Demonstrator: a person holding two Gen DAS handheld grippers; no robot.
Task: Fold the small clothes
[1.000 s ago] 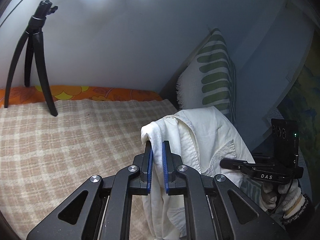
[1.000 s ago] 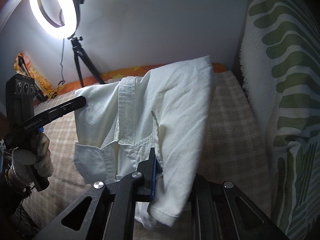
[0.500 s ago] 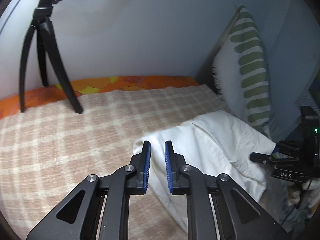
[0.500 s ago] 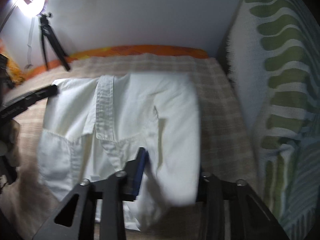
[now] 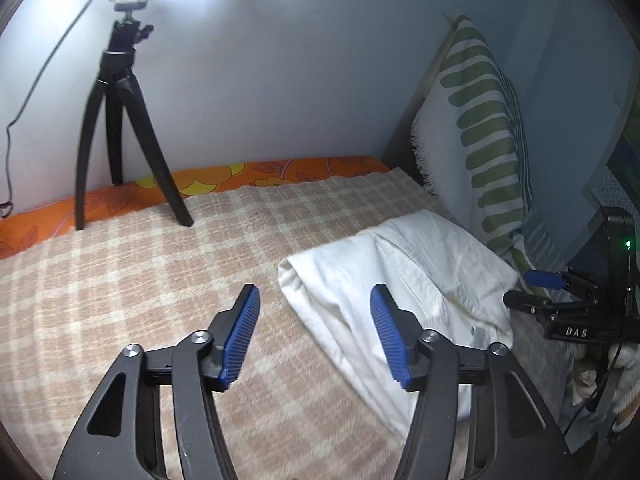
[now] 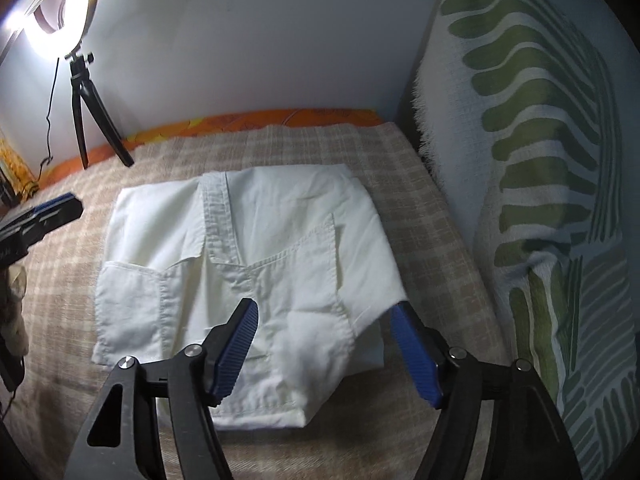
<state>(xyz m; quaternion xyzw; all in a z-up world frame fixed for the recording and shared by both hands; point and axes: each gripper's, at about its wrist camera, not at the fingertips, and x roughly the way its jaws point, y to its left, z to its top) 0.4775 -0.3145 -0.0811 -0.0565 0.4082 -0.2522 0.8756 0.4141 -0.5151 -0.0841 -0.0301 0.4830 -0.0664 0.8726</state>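
Release done: I've let both go, left claw (image 5: 316, 332) and right claw (image 6: 326, 348) now spread wide where a second ago they pinched the white shirt (image 6: 244, 264). It lies folded flat on the checked blanket (image 5: 120, 280) (fold looks finished), striped pillow (image 6: 540, 160) right, tripod (image 5: 120, 128) far left.

a black tripod (image 5: 120, 128) under a ring light (image 6: 52, 12) is stood on a checked blanket (image 5: 120, 280), with a green-striped cushion (image 6: 540, 160) propped alongside.
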